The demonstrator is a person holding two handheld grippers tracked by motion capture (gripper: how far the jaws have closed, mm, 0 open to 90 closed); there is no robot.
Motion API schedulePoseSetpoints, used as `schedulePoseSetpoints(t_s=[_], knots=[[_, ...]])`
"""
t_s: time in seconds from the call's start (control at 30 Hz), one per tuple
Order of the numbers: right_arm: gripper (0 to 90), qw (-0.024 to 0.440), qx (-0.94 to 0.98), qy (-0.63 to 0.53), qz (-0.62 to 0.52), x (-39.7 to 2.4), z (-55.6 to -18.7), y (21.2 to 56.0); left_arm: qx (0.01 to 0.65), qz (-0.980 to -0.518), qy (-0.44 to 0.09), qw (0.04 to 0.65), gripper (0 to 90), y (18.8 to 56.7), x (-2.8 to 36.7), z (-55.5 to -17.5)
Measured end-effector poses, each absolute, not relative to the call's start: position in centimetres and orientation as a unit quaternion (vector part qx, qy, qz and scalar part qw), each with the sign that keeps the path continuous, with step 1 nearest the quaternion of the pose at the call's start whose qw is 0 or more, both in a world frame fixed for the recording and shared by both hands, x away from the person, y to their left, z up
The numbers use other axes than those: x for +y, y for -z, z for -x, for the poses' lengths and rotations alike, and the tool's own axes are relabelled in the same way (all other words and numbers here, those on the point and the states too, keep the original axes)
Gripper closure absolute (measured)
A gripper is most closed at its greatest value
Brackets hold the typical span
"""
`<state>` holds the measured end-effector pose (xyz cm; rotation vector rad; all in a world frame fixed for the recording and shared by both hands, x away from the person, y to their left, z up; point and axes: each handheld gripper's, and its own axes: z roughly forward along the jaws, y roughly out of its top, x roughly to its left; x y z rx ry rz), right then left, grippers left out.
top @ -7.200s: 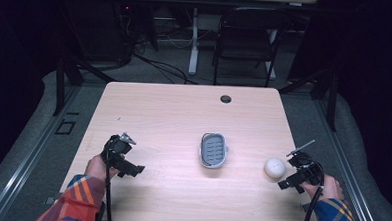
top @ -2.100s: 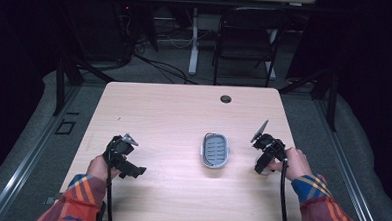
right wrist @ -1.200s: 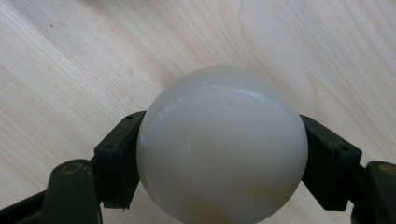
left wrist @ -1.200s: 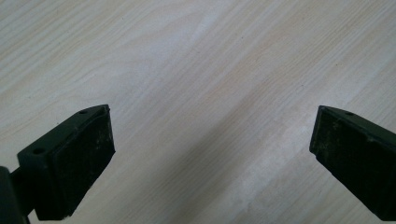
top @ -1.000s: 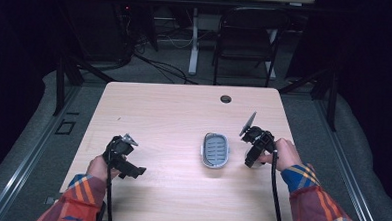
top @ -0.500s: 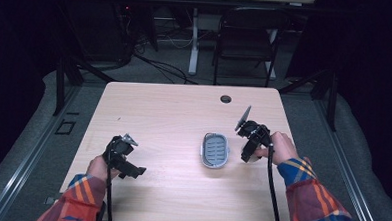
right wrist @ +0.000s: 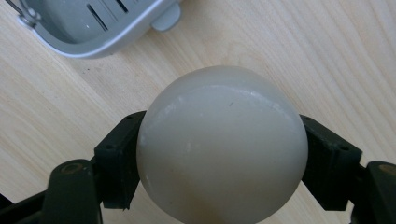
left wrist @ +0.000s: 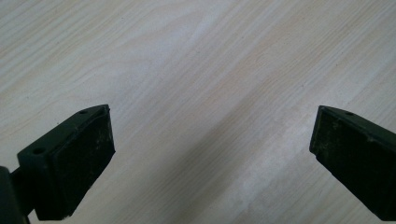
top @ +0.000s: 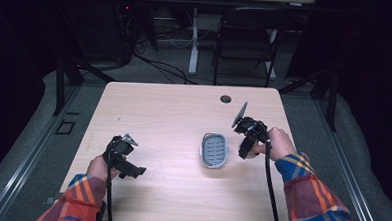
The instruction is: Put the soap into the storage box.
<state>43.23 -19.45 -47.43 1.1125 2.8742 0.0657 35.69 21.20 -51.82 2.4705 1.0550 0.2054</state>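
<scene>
Pale wood table (top: pixel 174 114) below me, dark room around. My right gripper (right wrist: pixel 219 154) clamps the white ball (right wrist: pixel 222 144), one jaw on each side so it can't roll, with the grey slotted dish (top: pixel 214 150) just ahead of it, probably its landing spot. My left gripper (left wrist: pixel 210 149) idles wide apart, nothing between its jaws.

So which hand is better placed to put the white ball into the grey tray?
The right. Its gripper already clamps the ball and sits just beside the tray. The left gripper is open over bare table, farther from the tray.
</scene>
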Motion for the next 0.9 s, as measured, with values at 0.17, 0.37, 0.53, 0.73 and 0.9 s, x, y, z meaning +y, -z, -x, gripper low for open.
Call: schedulePoseSetpoints(t_s=[0.17, 0.37, 0.53, 0.73, 0.9], knots=[[24.5, 0.034, 0.935, -0.015, -0.353, -18.8, -43.5, 46.7, 0.381, -0.894, -0.076, 0.222, 0.0, 51.8, 21.2, -35.7], [24.5, 0.038, 0.938, -0.012, -0.344, -18.2, -43.8, 46.0, 0.380, -0.895, -0.074, 0.220, 0.0, 51.8, 21.1, -35.7], [24.5, 0.042, 0.939, -0.016, -0.342, -17.5, -43.9, 45.6, 0.381, -0.894, -0.076, 0.222, 0.0, 51.9, 21.1, -35.7], [24.5, 0.041, 0.942, -0.010, -0.334, -16.8, -44.1, 45.3, 0.379, -0.896, -0.073, 0.220, 0.0, 51.9, 21.2, -35.7], [24.5, 0.045, 0.943, -0.012, -0.328, -16.2, -44.2, 45.1, 0.379, -0.896, -0.072, 0.221, 0.0, 51.9, 21.2, -35.7]])
